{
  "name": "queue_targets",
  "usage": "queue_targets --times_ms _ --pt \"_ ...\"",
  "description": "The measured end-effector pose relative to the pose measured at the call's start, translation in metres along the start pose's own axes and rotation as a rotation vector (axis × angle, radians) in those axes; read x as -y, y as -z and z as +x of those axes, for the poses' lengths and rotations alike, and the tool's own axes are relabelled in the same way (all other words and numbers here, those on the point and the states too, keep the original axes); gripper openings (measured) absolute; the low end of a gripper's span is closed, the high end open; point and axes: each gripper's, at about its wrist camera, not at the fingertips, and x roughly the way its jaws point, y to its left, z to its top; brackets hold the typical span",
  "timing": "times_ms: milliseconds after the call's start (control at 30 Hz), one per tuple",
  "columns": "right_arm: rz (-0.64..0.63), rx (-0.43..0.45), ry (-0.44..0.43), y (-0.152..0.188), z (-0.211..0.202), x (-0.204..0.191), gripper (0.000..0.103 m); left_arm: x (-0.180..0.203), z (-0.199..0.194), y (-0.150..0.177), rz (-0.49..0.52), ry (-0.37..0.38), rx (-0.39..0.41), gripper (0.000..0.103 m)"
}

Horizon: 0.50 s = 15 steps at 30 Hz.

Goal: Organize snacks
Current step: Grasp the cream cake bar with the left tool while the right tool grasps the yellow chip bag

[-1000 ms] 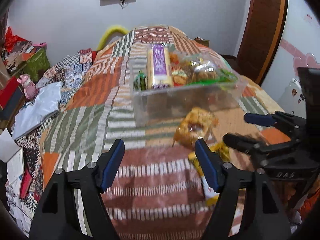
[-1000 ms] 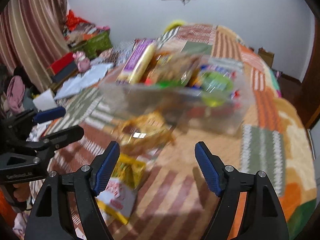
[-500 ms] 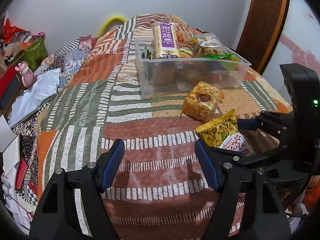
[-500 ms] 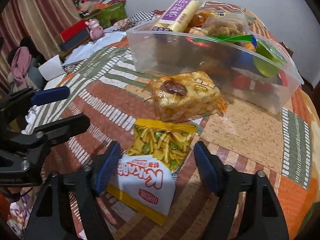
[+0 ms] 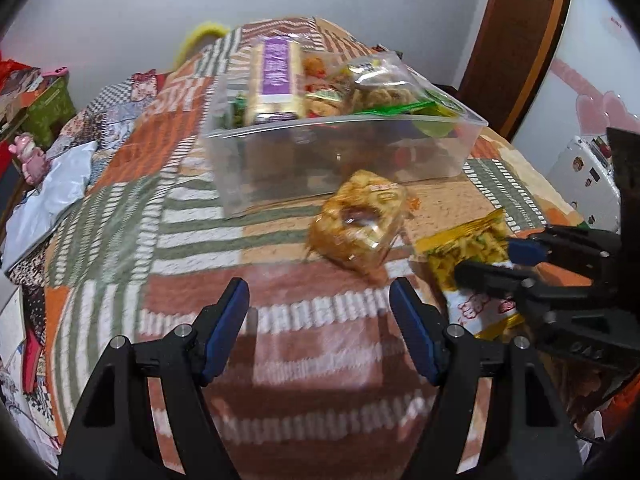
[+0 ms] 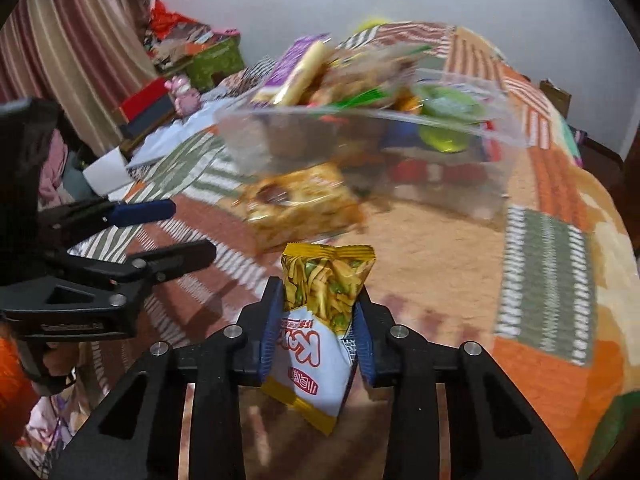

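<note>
Right gripper [image 6: 318, 330]: jaws just closed, pinching the snack bag [image 6: 320, 320].
Left gripper [image 5: 320, 326]: fingers apart, empty.
Bin [image 5: 344, 160]: twelve o'clock.

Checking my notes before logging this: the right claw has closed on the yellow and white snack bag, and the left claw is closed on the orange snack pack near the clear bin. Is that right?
Not quite. The left claw is open and holds nothing, as the left wrist view shows; the orange snack pack lies on the quilt ahead of it, near the clear bin. The right claw has just closed on the yellow and white snack bag.
</note>
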Motion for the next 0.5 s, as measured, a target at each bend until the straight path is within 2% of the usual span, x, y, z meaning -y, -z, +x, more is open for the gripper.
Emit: queue_targets --times_ms 300,367,500 --pt "0.057 0.069 0.022 -0.005 -0.016 0.036 0.027 0.02 0.042 -0.035 0.044 0.023 -0.052 0.072" --pt "0.072 0.079 0.017 -0.006 -0.018 0.043 0.021 0.022 0.05 -0.04 0.045 0.023 -0.059 0.072" --pt "0.079 0.094 0.011 -0.008 -0.02 0.048 0.021 0.024 0.063 -0.046 0.052 0.012 -0.07 0.071"
